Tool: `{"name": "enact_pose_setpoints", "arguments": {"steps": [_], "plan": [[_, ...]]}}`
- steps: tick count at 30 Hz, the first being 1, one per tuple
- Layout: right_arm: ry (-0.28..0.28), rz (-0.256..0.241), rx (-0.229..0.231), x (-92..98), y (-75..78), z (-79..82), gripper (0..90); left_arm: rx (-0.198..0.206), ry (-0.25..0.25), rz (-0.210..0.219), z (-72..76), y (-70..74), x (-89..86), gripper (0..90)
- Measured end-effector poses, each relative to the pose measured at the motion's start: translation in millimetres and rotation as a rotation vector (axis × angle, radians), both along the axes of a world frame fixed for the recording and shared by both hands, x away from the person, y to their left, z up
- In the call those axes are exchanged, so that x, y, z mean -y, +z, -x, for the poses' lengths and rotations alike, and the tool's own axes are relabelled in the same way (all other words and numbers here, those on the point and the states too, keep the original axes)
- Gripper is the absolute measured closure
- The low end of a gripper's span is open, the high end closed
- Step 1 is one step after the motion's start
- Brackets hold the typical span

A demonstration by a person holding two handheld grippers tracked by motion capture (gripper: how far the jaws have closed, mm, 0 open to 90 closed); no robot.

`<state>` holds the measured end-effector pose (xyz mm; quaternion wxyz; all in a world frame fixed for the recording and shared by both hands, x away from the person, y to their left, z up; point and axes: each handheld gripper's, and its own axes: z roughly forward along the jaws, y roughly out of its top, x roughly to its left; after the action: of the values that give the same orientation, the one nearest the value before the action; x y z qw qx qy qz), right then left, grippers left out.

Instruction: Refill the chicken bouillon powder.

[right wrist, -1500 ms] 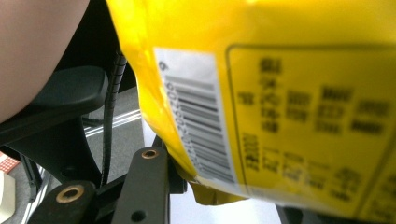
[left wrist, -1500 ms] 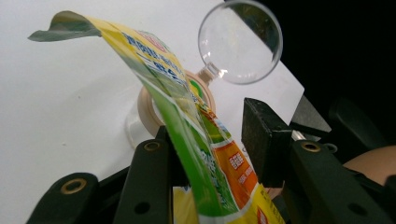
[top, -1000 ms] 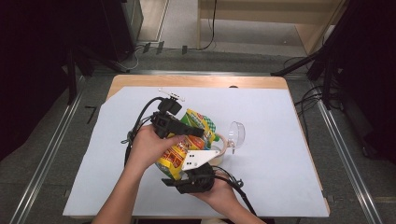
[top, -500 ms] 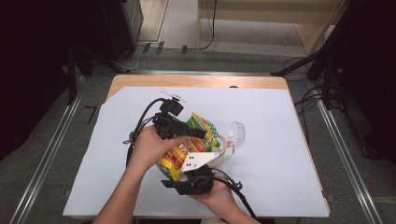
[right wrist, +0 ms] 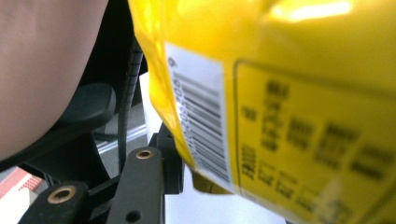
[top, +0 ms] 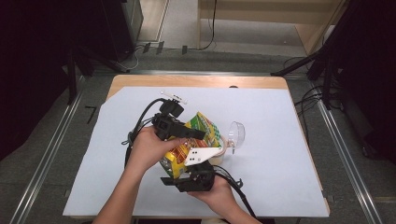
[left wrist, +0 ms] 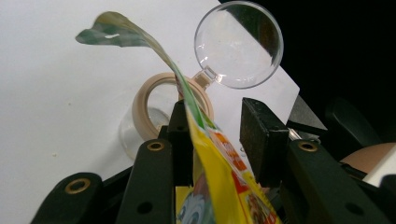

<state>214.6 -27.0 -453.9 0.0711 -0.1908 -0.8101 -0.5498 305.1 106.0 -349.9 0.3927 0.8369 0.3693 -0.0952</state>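
Note:
A yellow snack bag (top: 201,128) stands tilted over a clear jar with a beige rim (top: 223,149), whose clear lid (top: 236,134) hangs open to the right. My left gripper (top: 198,134) reaches in from the left around the bag's top. In the left gripper view the bag (left wrist: 219,158) runs between the jaws, against one and clear of the other, above the jar rim (left wrist: 140,100) and lid (left wrist: 238,44). My right gripper (top: 184,167) holds the bag from below. In the right gripper view the bag (right wrist: 280,70) presses on one finger (right wrist: 170,158) and hides the other.
A white sheet (top: 280,154) covers the wooden table (top: 196,81). Black cables (top: 135,135) loop left of my left hand, and another trails off the front edge at the right. Metal rails and dark stands flank the table.
The bag's top has tipped a little to the right, toward the jar. Both hands have stayed almost where they were.

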Motion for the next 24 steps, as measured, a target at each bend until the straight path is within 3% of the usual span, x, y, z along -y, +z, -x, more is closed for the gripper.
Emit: {"name": "enact_pose_setpoints", "arguments": {"steps": [2, 4, 8, 13, 15, 18, 24], "plan": [[0.004, 0.015, 0.032, -1.0, 0.4, 0.8, 60.5, 0.012, 0.012, 0.002, 0.2, 1.3, -0.3, 68.1], [0.010, 0.059, 0.092, -4.1, 2.1, 4.1, 59.0, 0.016, 0.023, -0.003, 0.4, 2.4, -1.0, 68.5], [-0.004, 0.078, 0.124, -5.2, 2.7, 4.6, 64.9, 0.022, 0.033, -0.011, 1.7, 4.1, -1.3, 68.8], [-0.015, 0.069, 0.120, -4.6, 3.6, 4.4, 66.4, 0.024, 0.027, 0.004, 2.2, 5.8, -0.7, 66.6], [-0.017, 0.053, 0.097, -4.3, 4.0, 4.0, 66.6, 0.011, 0.030, 0.009, 0.8, 5.4, -2.5, 64.5], [-0.026, 0.045, 0.106, -4.9, 4.2, 3.6, 66.6, 0.006, 0.029, 0.019, 1.4, 7.0, -4.9, 62.5], [-0.041, 0.018, 0.070, -3.1, 5.6, -0.4, 66.6, 0.016, 0.032, 0.007, 1.6, 9.2, -6.5, 59.9]]}}
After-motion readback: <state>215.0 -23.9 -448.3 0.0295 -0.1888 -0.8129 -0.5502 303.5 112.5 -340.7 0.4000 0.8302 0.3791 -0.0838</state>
